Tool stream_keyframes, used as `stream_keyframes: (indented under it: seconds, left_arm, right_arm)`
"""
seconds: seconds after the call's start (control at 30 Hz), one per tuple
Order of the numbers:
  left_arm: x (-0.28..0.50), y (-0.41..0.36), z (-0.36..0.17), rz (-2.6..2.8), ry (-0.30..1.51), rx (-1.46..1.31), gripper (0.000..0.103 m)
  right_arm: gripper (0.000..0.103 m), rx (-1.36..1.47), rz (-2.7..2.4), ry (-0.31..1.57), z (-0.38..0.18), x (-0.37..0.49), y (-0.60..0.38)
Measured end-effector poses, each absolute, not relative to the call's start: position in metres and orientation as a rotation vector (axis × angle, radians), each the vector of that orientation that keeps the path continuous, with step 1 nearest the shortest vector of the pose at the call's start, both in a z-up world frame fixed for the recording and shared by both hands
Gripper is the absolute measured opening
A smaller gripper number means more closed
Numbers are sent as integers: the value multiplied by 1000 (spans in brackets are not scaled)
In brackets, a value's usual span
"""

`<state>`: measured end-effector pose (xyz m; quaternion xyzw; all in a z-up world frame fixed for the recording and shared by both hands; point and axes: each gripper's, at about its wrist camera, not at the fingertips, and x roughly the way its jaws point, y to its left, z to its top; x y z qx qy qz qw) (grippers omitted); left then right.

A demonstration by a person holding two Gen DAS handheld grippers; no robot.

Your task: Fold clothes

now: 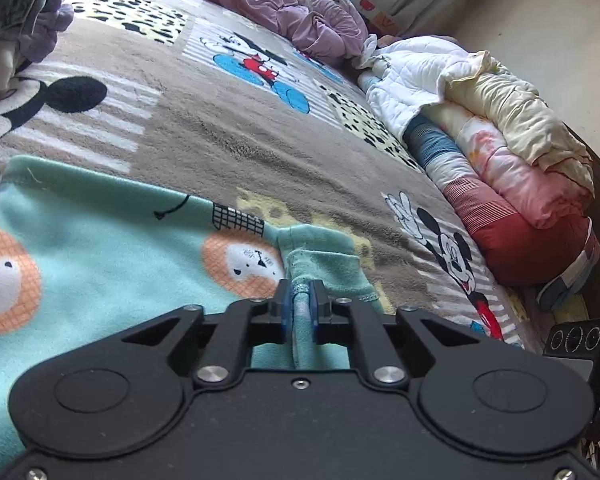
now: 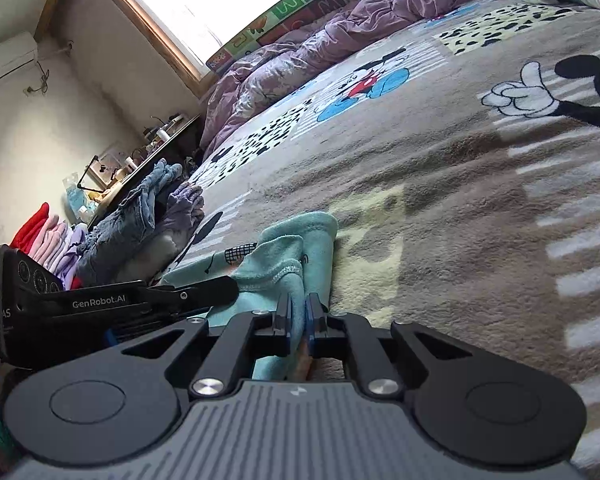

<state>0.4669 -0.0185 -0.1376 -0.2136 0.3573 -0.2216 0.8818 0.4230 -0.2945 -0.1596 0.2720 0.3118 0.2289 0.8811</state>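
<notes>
A mint-green child's garment (image 1: pixel 112 236) printed with orange lion faces lies flat on the bed's cartoon-mouse blanket (image 1: pixel 204 136). My left gripper (image 1: pixel 300 300) is shut on a bunched hem of it near its right edge. In the right wrist view the same garment (image 2: pixel 292 252) rises in a crumpled fold, and my right gripper (image 2: pixel 299 312) is shut on that fold. The left gripper's black body (image 2: pixel 112 304) lies just to the left of it, low over the cloth.
A purple quilt (image 1: pixel 292 12) is heaped along the far side of the bed. Rolled bedding and pillows (image 1: pixel 508 168) line the right edge. Jeans and other clothes (image 2: pixel 140 216) are piled at the left edge, with a cluttered desk (image 2: pixel 140 160) beyond.
</notes>
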Motion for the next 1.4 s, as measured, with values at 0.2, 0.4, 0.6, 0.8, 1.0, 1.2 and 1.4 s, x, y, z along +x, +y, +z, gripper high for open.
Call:
stream_keyframes:
  seconds: [0.2,0.4,0.6,0.8,1.0,1.2,1.4]
  left_arm:
    - [433,-34,-98,-464,625,-301,10]
    - [390,-51,-88,-543,633,-251,10]
    - [330,-49,-102,-527,656,-222,10]
    - [310,-56,-127,-476,689,-182,22]
    - [304,-58,-127,-445,657,-173,32]
    - [291,-69,-130,-426,633,-55,43]
    - [262,-52,-110,-388,619,-134,53]
  right_arm:
    - [18,447,473,563,-129,381,-311]
    - [18,334,554,502,-101,304,-322]
    - [18,260,634,490,-101,223,-299]
    - [18,135,625,556,-119,200,-267]
    - [18,64,549,571,-129,193,-257]
    - [18,39,486,562,-132,186,-258]
    - [18,185,411,492,-121,156,-277]
